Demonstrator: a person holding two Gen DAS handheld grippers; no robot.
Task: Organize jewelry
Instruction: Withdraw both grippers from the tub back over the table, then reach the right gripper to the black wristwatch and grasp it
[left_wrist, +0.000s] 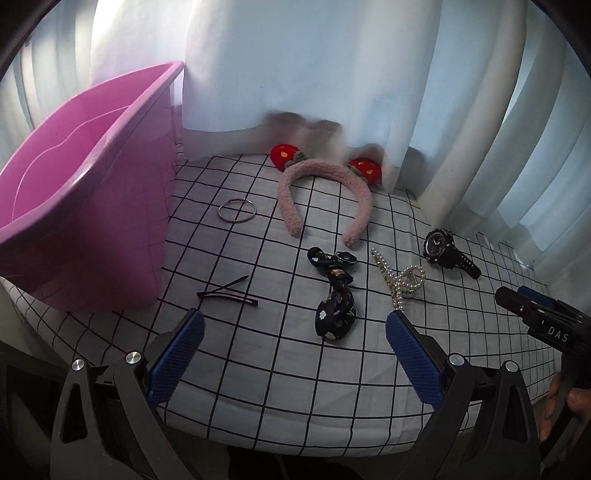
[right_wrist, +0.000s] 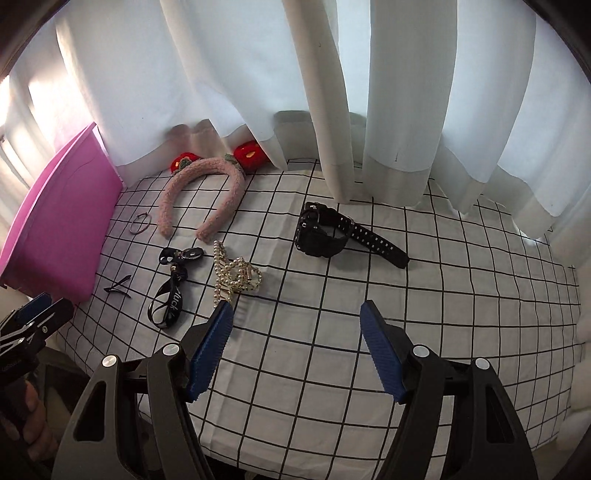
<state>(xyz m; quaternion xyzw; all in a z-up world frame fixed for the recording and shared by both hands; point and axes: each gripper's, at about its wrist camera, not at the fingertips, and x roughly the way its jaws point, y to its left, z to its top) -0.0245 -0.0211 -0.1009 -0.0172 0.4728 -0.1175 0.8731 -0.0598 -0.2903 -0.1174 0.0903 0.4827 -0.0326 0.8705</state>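
Left wrist view shows nothing sorted yet: pink bin (left_wrist: 85, 177) looks empty, headband (left_wrist: 325, 181), watch (left_wrist: 448, 251) and clips on the cloth, both grippers (left_wrist: 295, 350) (right_wrist: 297, 347) wide, holding nothing.

Left gripper (left_wrist: 295, 332) points steeply down, jaws spread wide, blue pads (left_wrist: 177, 354) bare, nothing between them. Right gripper (right_wrist: 297, 325) same pose, also spread wide and empty. Each shows at the edge of the other's view, with a hand (right_wrist: 35, 424) gripping the left one's handle.
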